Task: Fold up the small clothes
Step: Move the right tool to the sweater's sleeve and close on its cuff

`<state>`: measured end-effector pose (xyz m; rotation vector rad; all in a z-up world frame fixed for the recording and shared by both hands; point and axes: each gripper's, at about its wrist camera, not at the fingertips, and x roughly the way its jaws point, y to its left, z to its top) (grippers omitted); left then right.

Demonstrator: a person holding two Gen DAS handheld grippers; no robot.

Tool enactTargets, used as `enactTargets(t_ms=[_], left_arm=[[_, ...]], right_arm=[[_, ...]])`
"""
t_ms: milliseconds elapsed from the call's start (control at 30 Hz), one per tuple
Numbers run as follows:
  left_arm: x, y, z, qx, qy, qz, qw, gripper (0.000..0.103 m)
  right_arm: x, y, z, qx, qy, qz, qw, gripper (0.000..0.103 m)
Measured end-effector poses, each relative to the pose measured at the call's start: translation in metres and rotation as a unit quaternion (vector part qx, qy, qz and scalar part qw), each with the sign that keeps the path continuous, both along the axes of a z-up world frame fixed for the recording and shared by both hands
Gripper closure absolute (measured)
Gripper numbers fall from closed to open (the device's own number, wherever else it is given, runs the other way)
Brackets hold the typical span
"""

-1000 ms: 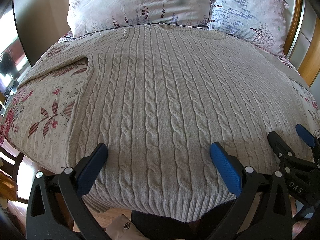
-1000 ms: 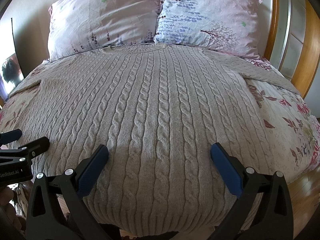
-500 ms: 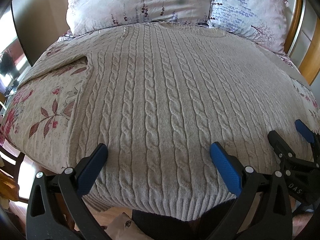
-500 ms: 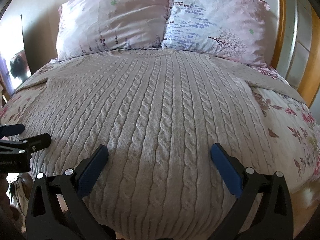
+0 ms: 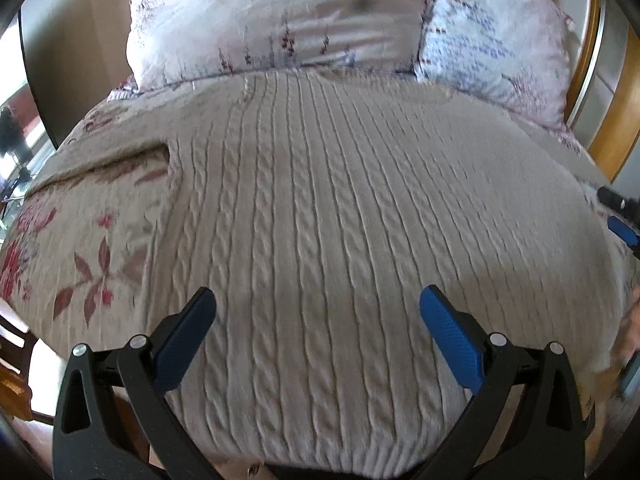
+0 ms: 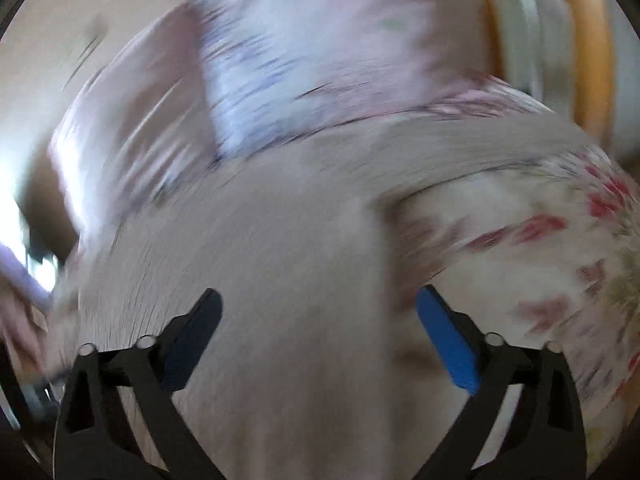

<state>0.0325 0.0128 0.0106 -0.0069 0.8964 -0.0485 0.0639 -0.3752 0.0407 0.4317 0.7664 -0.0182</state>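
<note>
A bed (image 5: 92, 248) with a floral cover filled the frame.
A grey cable-knit sweater (image 5: 320, 240) lay flat across it; two pillows (image 5: 280, 20) sat along the top.

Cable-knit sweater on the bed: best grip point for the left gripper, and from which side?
Take the sweater at its near ribbed hem, coming from the foot of the bed. The hem hangs over the mattress edge there, so a free fabric edge is available, while the rest lies flat against the bedspread.
</note>
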Motion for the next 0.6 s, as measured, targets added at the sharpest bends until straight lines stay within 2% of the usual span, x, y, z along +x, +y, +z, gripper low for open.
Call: enactTargets(t_ms=[67,200,267,367,433,533,600], left_arm=[[0.008,0.003,0.003,-0.012,-0.009,-0.005,0.9999,0.002],[0.022,0.007,0.013,-0.027,-0.041,-0.020,0.9986,0.002],[0.029,0.009,0.018,-0.034,-0.057,-0.022,0.9975,0.002],[0.041,0.012,0.020,-0.044,-0.052,-0.026,0.9974,0.002],[0.049,0.015,0.019,-0.063,-0.039,-0.029,0.9968,0.002],[0.058,0.019,0.017,-0.075,-0.027,-0.030,0.9963,0.002],[0.064,0.022,0.018,-0.070,-0.025,-0.027,0.9969,0.002]], right_arm=[[0.013,-0.048,0.001,0.037,0.010,-0.058,0.998,0.020],[0.037,-0.122,-0.005,0.080,0.032,-0.149,0.985,0.029],[0.046,-0.144,-0.012,0.096,0.045,-0.176,0.979,0.032],[0.058,-0.166,-0.026,0.132,0.060,-0.198,0.969,0.039],[0.065,-0.176,-0.036,0.153,0.070,-0.211,0.963,0.045],[0.072,-0.184,-0.037,0.155,0.064,-0.226,0.959,0.055],[0.072,-0.188,-0.038,0.158,0.062,-0.232,0.958,0.061]])
